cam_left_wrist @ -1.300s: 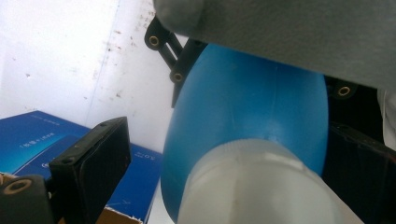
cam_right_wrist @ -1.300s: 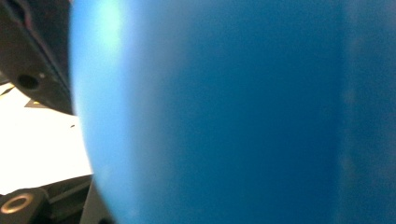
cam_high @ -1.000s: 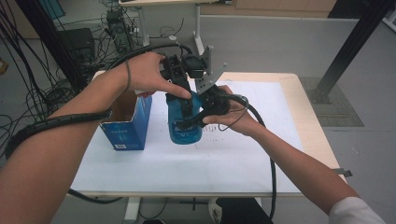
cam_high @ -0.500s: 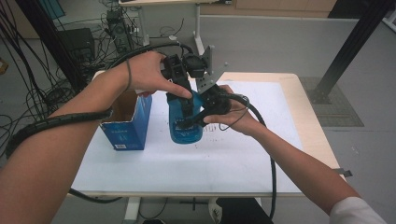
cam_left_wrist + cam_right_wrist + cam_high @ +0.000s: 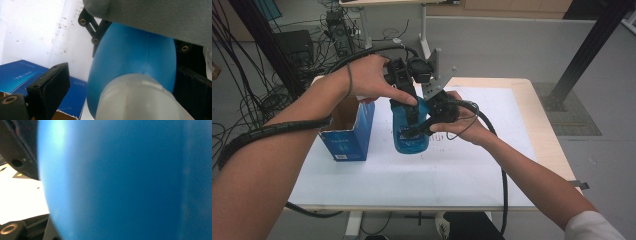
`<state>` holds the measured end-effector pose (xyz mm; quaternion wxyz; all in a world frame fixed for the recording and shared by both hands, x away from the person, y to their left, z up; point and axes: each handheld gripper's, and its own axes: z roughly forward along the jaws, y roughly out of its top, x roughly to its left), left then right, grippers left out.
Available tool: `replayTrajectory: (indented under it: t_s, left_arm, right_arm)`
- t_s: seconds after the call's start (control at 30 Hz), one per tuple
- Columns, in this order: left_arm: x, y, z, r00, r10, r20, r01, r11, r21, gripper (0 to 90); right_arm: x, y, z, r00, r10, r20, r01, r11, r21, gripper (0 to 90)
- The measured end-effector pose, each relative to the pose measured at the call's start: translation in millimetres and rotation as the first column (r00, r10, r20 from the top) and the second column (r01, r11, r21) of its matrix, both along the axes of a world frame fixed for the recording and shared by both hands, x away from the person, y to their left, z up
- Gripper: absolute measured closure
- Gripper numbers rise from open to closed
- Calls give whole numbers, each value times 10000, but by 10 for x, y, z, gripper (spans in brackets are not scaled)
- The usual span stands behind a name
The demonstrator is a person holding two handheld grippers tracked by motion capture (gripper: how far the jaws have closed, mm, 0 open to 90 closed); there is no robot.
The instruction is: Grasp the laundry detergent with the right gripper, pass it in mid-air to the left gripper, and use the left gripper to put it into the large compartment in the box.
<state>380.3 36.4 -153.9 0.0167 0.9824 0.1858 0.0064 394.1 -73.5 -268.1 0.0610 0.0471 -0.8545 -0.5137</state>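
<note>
Clamped on the body of the blue bottle [image 5: 411, 131], our right gripper [image 5: 428, 125] holds it from the side, and in the right gripper view the blue wall presses close against the lens with a black jaw edging it at the left. Our left gripper [image 5: 408, 97] comes down over the top of the bottle; in the left gripper view its jaws stand on either side of the pale cap [image 5: 136, 100], the near one plainly off the cap with paper showing in the gap, so we judge them released and not yet gripping. The bottle stands upright on the white sheet [image 5: 492, 165] that covers the table [image 5: 542, 125], just beside the open blue box [image 5: 348, 132], which sits to its left as the high view shows it. As we read it, the bottle has been taken out and set down next to the box, and it is steadied for work on the cap. What remains, by our judgement, is to close the left jaws on the cap and turn it while the right hand keeps the body from spinning; whether the cap is already loosened we cannot tell.
</note>
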Motion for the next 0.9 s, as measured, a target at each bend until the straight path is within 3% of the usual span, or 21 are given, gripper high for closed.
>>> replayTrajectory:
  t_s: [0.9]
  left_arm:
    - [6, -10, -3, 10000, -96, 4, 96, 9999, 59, 68]
  right_arm:
    - [3, -10, 2, 10000, -81, 46, 81, 9999, -66, 443]
